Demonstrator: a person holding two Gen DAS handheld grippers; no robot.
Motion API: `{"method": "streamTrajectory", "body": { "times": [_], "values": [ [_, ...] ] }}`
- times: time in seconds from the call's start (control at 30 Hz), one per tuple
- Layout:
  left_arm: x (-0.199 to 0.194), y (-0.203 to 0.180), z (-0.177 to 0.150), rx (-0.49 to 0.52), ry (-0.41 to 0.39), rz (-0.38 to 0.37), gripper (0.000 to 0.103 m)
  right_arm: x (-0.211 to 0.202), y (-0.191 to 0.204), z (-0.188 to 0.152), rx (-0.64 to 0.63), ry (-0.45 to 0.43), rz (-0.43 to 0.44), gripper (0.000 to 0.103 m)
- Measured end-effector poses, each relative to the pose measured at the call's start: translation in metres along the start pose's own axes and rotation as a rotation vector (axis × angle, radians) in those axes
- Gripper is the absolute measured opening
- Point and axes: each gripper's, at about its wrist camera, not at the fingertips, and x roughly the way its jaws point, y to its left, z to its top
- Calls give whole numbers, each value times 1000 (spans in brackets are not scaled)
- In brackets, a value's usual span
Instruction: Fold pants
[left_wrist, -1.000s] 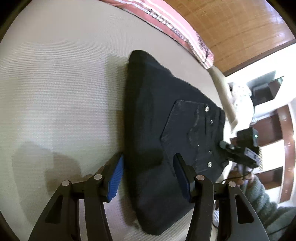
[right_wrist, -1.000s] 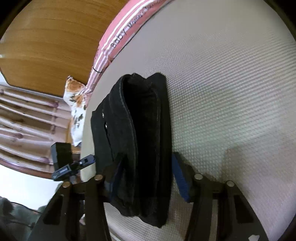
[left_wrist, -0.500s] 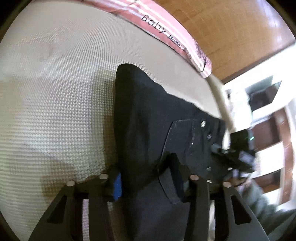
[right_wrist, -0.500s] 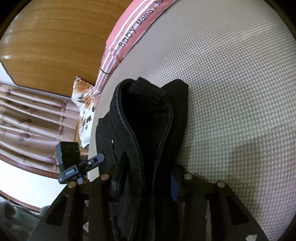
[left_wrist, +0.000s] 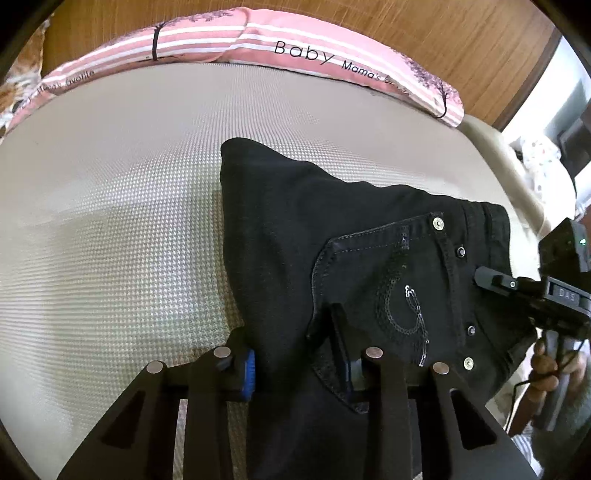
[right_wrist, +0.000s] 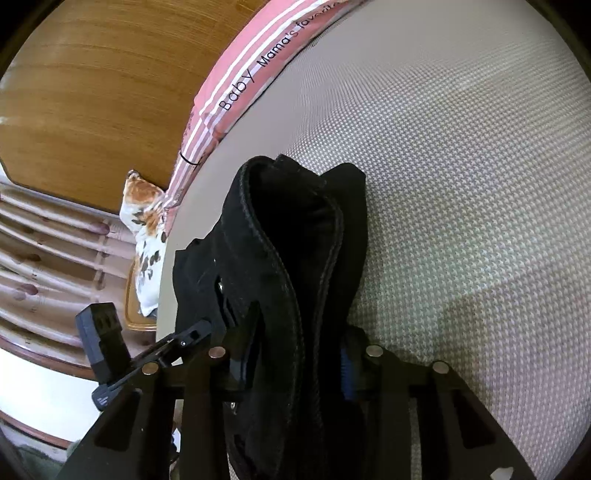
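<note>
Black folded pants (left_wrist: 332, 221) lie on a beige woven mattress (left_wrist: 110, 221), back pocket with sequins and rivets facing up. My left gripper (left_wrist: 297, 347) straddles the folded side near the pocket. Its jaws are closing, and the blue pads press fabric bunched between them. In the right wrist view the pants (right_wrist: 295, 221) stand up as a thick bundle of layers. My right gripper (right_wrist: 301, 328) is closing on that bundle at the waistband end, with its pads sunk into the cloth. The right gripper's black body (left_wrist: 546, 291) shows at the waistband, held by a hand (left_wrist: 546, 365).
A pink striped pillow (left_wrist: 295, 48) with lettering lies along the far edge of the mattress, against a wooden headboard (left_wrist: 406, 22). A floral cushion (right_wrist: 144, 229) sits off the bed's corner by a slatted wooden frame (right_wrist: 44, 251). Bare mattress spreads left (left_wrist: 92, 166) and right (right_wrist: 480, 184).
Both pairs of jaws have narrowed from astride the pants to pinching the fabric. The left wrist view has swung up toward the pillow, and the pants have bunched and risen between the fingers.
</note>
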Motion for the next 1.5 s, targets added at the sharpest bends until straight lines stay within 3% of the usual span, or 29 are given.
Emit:
{"method": "streamTrajectory", "body": {
  "times": [0.17, 0.5, 1.03, 1.5],
  "values": [
    [-3, -5, -2, 18, -9, 35, 25, -1, 11, 1, -16, -16, -39, 29],
    [-17, -6, -3, 30, -32, 26, 15, -11, 32, -1, -33, -38, -61, 25],
    [-53, 25, 0, -15, -84, 43, 14, 16, 69, -2, -57, 4, -8, 24],
    [-63, 61, 33, -32, -141, 76, 14, 55, 104, 32, -76, 20, 29, 23]
  ]
}}
